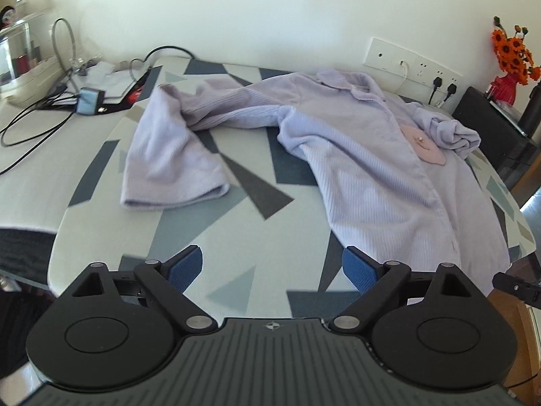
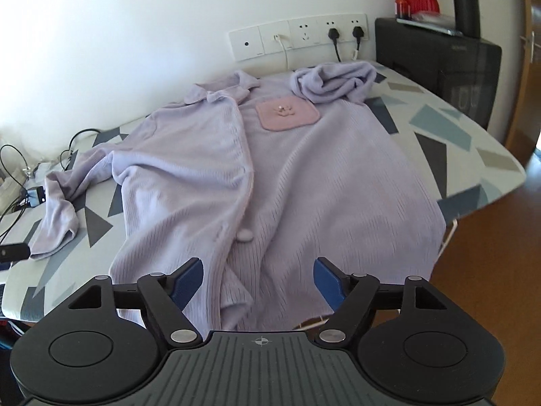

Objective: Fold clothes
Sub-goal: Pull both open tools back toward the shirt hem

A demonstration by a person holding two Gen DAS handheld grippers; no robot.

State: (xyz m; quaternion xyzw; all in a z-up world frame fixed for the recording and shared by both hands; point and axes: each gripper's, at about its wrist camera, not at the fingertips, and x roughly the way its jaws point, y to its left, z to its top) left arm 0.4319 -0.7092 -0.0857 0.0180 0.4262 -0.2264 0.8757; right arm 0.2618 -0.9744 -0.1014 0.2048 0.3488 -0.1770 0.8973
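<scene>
Lilac top (image 2: pixel 270 176) spread unfolded on surface (image 1: pixel 216 237). My left gripper (image 1: pixel 272 267) and right gripper (image 2: pixel 258 280) both wide, empty, poised near its hem.

Setting: a lived-in home room. Evidence was an ironing board (image 2: pixel 466 155) with a geometric-print cover against a white wall, a wall socket strip (image 2: pixel 297 35) with plugs in it, a red vase of orange flowers (image 1: pixel 510 64), and wood flooring (image 2: pixel 490 270).
</scene>
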